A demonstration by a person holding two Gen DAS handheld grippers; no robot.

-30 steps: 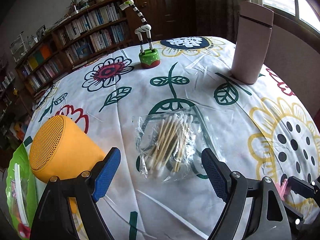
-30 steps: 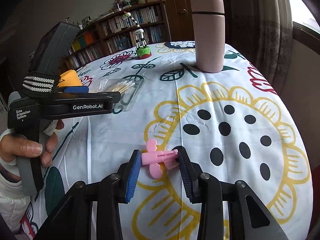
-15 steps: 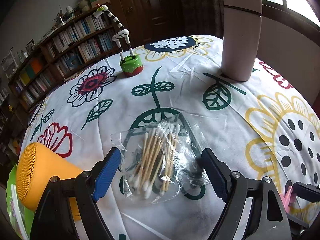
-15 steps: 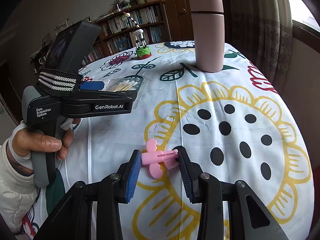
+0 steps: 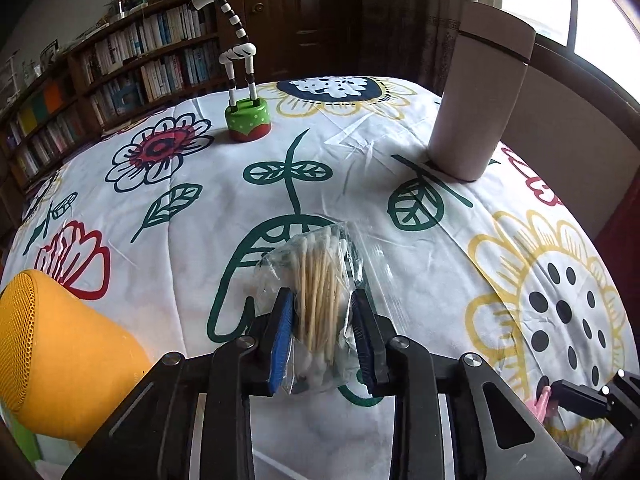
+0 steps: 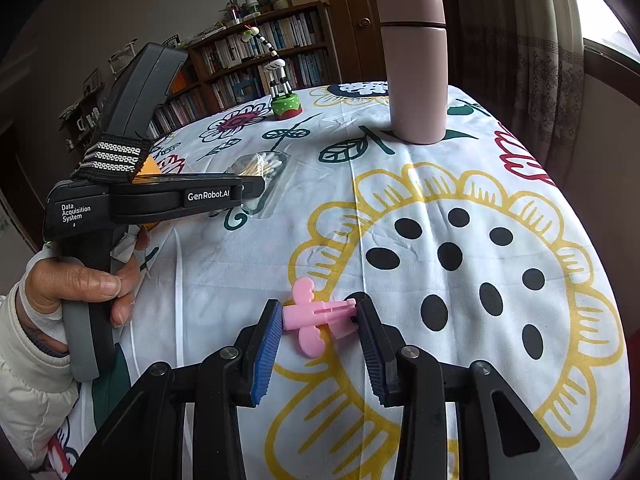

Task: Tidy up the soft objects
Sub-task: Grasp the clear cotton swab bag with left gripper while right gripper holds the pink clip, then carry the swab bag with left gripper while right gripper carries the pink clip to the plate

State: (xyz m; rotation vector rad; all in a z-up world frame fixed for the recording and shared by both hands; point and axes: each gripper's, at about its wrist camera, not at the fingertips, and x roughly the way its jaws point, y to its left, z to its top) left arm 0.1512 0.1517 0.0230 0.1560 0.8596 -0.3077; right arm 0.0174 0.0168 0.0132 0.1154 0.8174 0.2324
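Cotton swab bag (image 5: 320, 300): clear plastic bag of wooden-stick swabs, sitting on the flowered cloth of the bench (image 5: 360, 200), pinched at its near end between blue pads.
Left hand-held gripper (image 5: 323, 330): clamped down on the bag, both pads pressing the plastic so the swabs bunch up into a tight bundle. In the right wrist view it's at about 9 o'clock (image 6: 256, 190), with a hand (image 6: 80, 284) wrapped around the grip.
Right hand-held gripper (image 6: 318, 316): closed on a pink plastic clip (image 6: 316, 314), pads touching each end; the clip seems to rest on the yellow flower print.
Pink tumbler (image 5: 480, 92): upright, around 1 o'clock from the bag, well apart.
Zebra toy (image 5: 240, 80): on a green base, roughly 11 o'clock, far side of the bench.
Orange speaker (image 5: 60, 356): lying at 9 o'clock, near the left hand-held gripper.
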